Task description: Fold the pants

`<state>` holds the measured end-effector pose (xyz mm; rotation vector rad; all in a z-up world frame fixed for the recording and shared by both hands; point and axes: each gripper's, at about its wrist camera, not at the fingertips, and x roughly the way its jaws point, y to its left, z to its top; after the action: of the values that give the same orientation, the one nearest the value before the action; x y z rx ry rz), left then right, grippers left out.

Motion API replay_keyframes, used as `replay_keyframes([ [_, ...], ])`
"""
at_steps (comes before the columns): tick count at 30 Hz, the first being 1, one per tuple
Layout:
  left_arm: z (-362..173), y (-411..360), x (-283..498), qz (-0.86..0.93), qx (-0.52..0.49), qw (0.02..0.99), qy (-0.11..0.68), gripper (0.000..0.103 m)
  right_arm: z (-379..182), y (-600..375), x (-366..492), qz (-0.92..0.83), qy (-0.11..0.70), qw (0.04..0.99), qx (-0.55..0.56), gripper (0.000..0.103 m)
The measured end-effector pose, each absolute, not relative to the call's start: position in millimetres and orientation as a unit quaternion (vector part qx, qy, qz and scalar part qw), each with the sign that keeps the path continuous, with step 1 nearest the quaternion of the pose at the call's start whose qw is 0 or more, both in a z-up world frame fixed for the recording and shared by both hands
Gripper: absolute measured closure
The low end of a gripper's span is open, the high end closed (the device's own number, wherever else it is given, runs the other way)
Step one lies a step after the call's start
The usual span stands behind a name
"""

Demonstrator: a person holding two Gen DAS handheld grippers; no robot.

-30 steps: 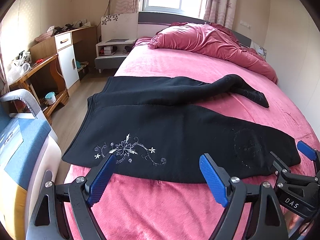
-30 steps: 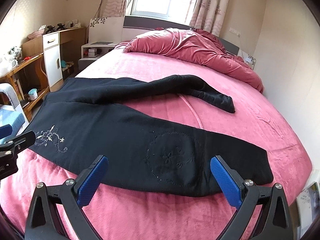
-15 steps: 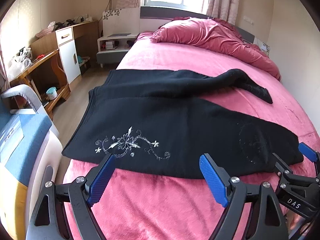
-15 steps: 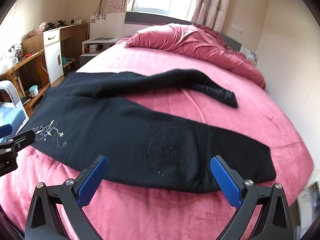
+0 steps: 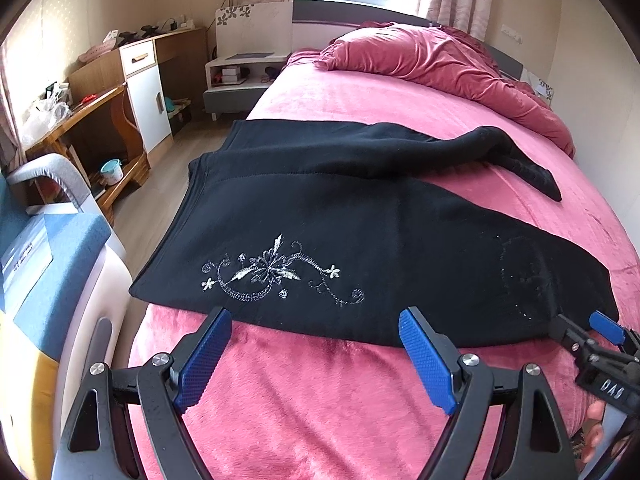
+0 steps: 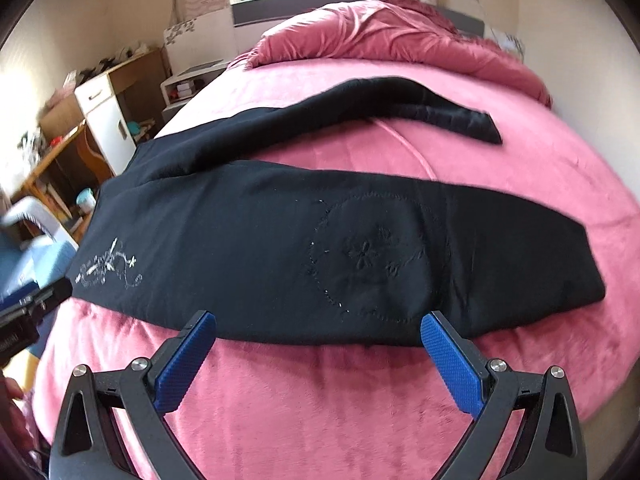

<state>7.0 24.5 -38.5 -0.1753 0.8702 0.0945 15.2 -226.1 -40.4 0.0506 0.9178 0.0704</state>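
Moving closer to the pants [image 5: 360, 248] on the bed [image 5: 320, 400], the left gripper [image 5: 316, 356] and right gripper [image 6: 320, 356] have both jaws wide, holding nothing. The right view looks blurry, so probably grabbing comes next.

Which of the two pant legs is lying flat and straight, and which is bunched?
The near leg, beside both open grippers, lies flat; it bears the embroidery. The far leg is bunched and twisted.

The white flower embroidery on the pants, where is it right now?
In the left wrist view, the embroidery sits on the near leg of the pants, by the waistband, just beyond the left tool.
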Motion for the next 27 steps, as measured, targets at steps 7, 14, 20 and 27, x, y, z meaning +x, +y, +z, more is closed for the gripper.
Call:
replay_keyframes([
  [7,-51.5,33.4,10.1,0.050,-0.093,0.894,0.436,0.010,-54.6,-262.6,23.1,0.042,0.462,0.877,0.124,0.000],
  [14,-80.5,67.9,19.5,0.036,-0.158,0.864,0.476,0.004,-71.1,-323.6,21.4,0.032,0.484,0.845,0.225,0.000],
  [20,-97.9,119.7,23.9,0.081,-0.210,0.842,0.491,0.019,-79.6,-403.7,10.8,-0.032,0.462,0.826,0.323,0.007],
  [27,-121.0,168.8,29.7,0.093,-0.305,0.802,0.505,0.049,-106.1,-467.6,15.2,-0.105,0.444,0.795,0.400,0.038],
])
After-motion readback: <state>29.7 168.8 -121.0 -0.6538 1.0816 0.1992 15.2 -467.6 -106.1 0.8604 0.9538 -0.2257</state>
